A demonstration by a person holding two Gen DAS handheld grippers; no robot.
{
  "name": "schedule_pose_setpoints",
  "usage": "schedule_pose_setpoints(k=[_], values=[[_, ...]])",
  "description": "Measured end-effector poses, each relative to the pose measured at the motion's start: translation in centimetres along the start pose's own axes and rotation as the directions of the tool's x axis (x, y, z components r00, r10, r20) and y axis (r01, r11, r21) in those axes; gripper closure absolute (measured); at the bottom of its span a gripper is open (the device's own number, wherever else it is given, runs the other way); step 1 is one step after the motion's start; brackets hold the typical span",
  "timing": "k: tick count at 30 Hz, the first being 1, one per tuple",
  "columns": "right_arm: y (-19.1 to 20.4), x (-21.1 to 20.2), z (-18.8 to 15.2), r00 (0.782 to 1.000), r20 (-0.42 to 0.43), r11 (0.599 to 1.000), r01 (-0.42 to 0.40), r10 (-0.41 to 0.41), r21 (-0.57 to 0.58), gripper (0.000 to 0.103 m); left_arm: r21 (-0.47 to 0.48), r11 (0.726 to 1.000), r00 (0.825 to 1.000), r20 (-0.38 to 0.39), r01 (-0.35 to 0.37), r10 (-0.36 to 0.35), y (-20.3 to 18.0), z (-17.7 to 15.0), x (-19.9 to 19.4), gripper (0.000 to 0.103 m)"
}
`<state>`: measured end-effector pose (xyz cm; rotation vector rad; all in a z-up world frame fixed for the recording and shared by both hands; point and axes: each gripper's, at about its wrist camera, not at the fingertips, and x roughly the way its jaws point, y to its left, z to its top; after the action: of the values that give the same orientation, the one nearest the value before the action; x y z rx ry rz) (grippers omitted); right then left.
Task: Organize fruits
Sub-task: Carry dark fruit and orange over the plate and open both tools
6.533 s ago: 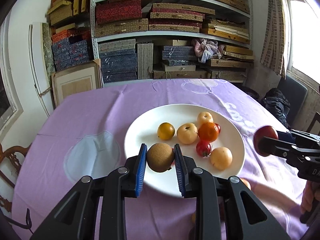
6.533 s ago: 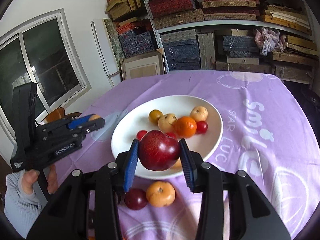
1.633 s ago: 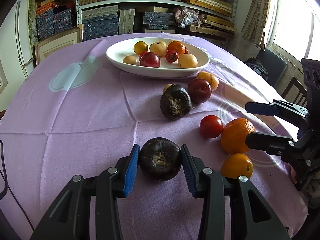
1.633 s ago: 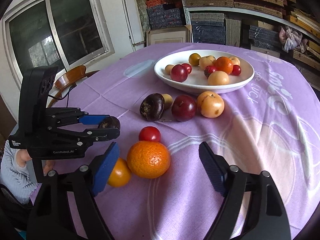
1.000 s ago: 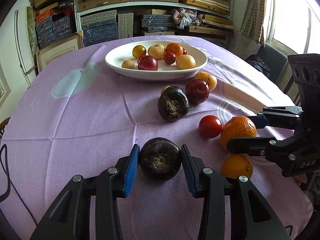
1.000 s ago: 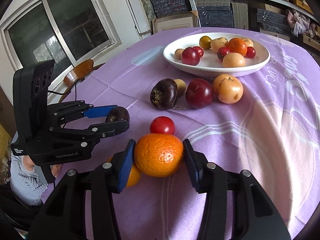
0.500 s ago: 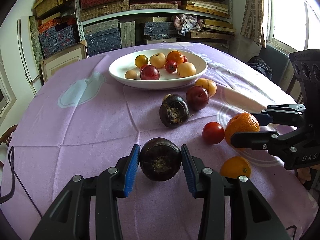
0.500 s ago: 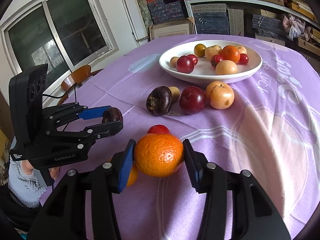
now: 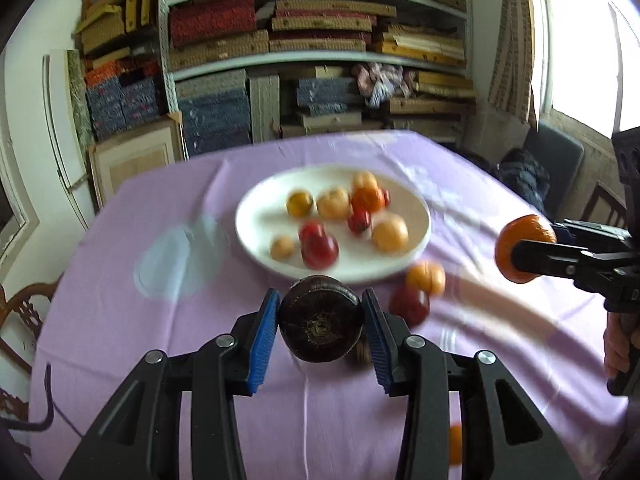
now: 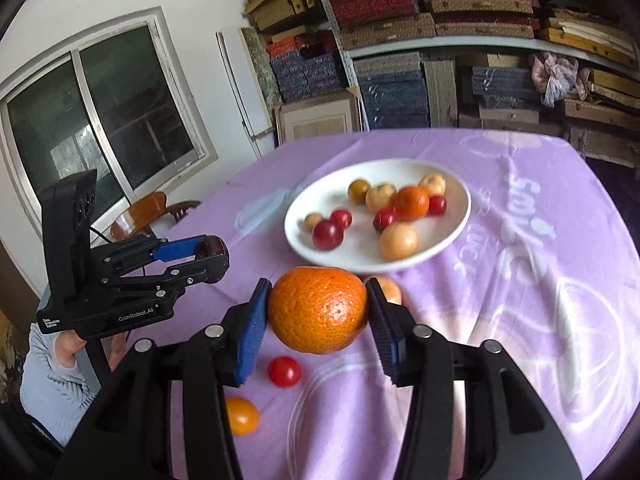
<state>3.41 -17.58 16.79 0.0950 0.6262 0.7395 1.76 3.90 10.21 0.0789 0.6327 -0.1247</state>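
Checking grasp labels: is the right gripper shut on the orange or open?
Shut on it. The right gripper has both blue pads pressed against the orange, which hangs clear above the tablecloth.

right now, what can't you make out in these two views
- Fruits on the white plate, left wrist view: motion blur, kinds unclear.
- Small orange fruit, left wrist view: mostly behind the left tongs.
- Pale orange fruit, right wrist view: mostly hidden by the big orange in the right tongs.
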Motion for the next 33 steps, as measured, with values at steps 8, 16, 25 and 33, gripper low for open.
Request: schedule_pose_setpoints(k=[8,16,25,33], values=[[-0.8,-1.2,7.7,0.98,0.2,0.999,-0.023,0.017,0.03,0.056,-0.052,0.998,0.993,0.118,-0.023,0.029,-0.2,7.8,0.5,0.061],[-3.9,7.8,7.0,0.999,0.052,0.998,-0.016,0.013,0.066,0.056,-0.125,0.992,0.998,0.055,-0.033,0.04,2.0,9.1,8.0,0.061],[-4.2,15.0,4.0,0.995,-0.101,1.0,0.026,-0.025,0.009,0.056,-0.169,0.985,0.998,-0.058,-0.026,0.016,6.2,8.0,15.2,0.061],[-3.9,17.7,2.2,0.985,-0.164,0.999,0.045,-0.049,-0.03,0.056,-0.17,0.986,0.994,-0.105,-0.006,-0.012,6.7,7.3,17.6,0.061]])
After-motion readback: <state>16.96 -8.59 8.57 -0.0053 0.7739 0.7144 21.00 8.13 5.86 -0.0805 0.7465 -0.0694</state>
